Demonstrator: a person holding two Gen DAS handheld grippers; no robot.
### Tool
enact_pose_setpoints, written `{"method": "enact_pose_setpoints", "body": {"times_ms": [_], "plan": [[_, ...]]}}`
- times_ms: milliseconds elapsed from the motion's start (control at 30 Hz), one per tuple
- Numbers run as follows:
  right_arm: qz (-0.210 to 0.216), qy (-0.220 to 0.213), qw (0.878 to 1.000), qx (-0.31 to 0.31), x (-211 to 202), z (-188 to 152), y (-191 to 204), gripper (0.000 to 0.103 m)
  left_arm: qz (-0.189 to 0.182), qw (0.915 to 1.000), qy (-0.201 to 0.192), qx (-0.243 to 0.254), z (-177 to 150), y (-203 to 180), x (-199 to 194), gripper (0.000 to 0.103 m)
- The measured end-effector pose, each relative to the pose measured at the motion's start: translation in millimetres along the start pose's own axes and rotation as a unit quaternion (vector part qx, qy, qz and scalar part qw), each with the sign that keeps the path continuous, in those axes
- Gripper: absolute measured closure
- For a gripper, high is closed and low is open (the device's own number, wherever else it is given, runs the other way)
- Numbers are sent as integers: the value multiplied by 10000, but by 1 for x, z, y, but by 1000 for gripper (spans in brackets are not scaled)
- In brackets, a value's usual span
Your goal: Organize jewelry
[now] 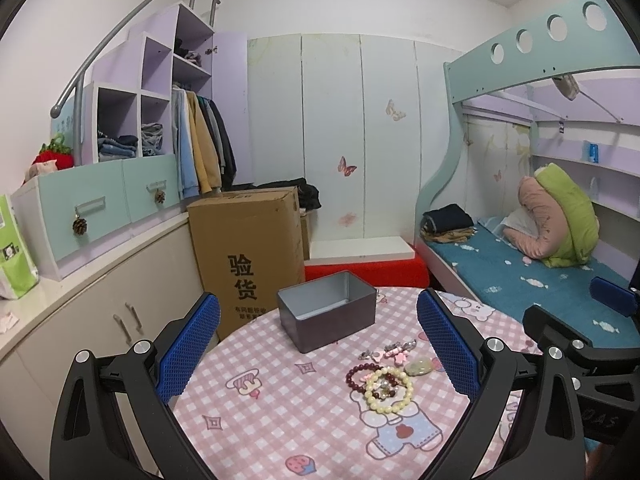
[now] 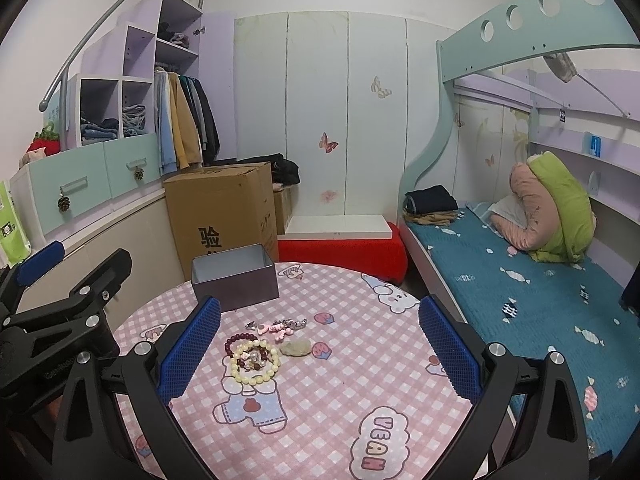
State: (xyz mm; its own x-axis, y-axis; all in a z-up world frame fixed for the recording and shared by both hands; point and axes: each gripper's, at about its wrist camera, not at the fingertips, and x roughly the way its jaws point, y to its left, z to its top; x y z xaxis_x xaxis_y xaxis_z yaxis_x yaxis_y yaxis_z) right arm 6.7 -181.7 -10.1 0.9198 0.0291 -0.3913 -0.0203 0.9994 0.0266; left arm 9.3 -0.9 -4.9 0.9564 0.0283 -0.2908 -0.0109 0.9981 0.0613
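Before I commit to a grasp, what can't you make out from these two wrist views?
- Small pieces behind the bracelets: too small in both views to tell apart or count.
- Tin box floor: near wall hides part of it in both views.
- Cream bracelet over dark red bracelet: tangled or only overlapping, unclear.
- Table near edge: cut off by both frames.

Black claws (image 1: 318, 344), blue textured pads (image 1: 188, 350)
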Motion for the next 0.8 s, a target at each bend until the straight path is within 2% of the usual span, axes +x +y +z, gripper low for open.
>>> {"method": "enact_pose_setpoints", "body": {"times_ms": [167, 267, 367, 467, 600, 800], "plan": [[-14, 54, 10000, 32, 9, -2, -5, 6, 70, 9999, 40, -131, -3, 3, 12, 7], [-48, 131, 9999, 54, 17, -4, -9, 6, 52, 9996, 200, -210, -7, 6, 24, 7], [-78, 250, 9996, 83, 29, -9, -15, 6, -7, 9984, 524, -212, -15, 7, 42, 7], [-74, 429, 9990, 136, 43, -14, -21, 6, -350, 9947, 897, -360, -29, 10, 63, 7], [-75, 747, 9969, 215, 68, -24, -29, 6, -334, 9877, 1433, -527, -50, 10, 93, 7], [-41, 1256, 9917, 280, 105, -42, -38, 6, -362, 9728, 2271, -282, -83, -6, 138, 7]]}}
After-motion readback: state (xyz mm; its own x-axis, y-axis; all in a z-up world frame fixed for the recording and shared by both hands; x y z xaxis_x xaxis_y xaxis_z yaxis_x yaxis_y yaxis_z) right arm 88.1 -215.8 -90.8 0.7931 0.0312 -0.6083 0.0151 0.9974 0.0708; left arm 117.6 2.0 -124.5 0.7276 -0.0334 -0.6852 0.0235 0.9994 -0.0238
